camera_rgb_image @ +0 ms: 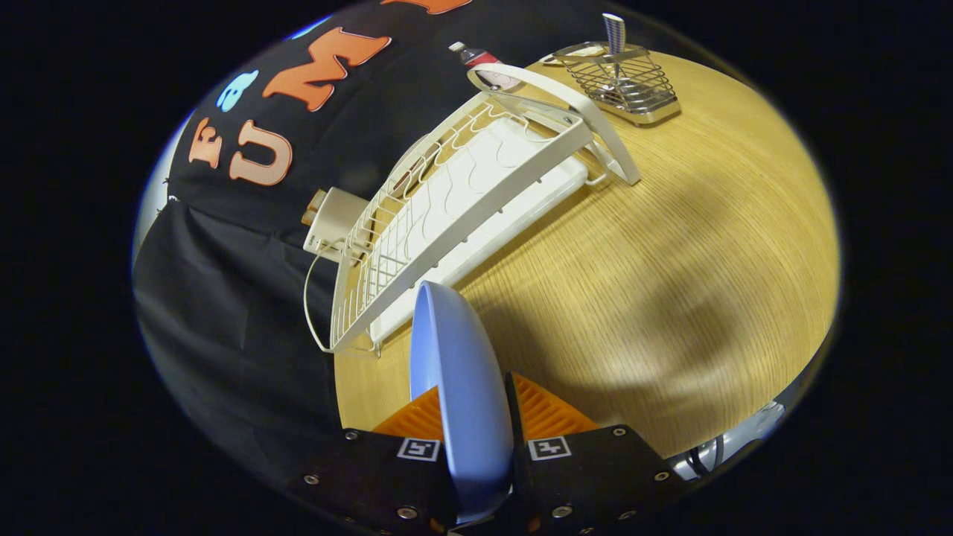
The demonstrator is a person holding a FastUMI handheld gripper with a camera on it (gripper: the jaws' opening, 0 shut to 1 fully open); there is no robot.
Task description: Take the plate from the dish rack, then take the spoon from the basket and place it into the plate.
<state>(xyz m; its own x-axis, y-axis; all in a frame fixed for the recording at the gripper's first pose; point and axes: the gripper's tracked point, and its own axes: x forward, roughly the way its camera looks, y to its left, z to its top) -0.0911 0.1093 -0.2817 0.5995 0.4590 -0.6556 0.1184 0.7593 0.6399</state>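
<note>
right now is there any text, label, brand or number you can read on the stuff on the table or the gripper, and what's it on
None can be read.
Tube behind the dish rack: printing too small and blurred to read.
Square markers on the gripper, which is shut on the plate: black-and-white patterns, not text.
Spoon handle in the basket: stripes, no words.
</note>
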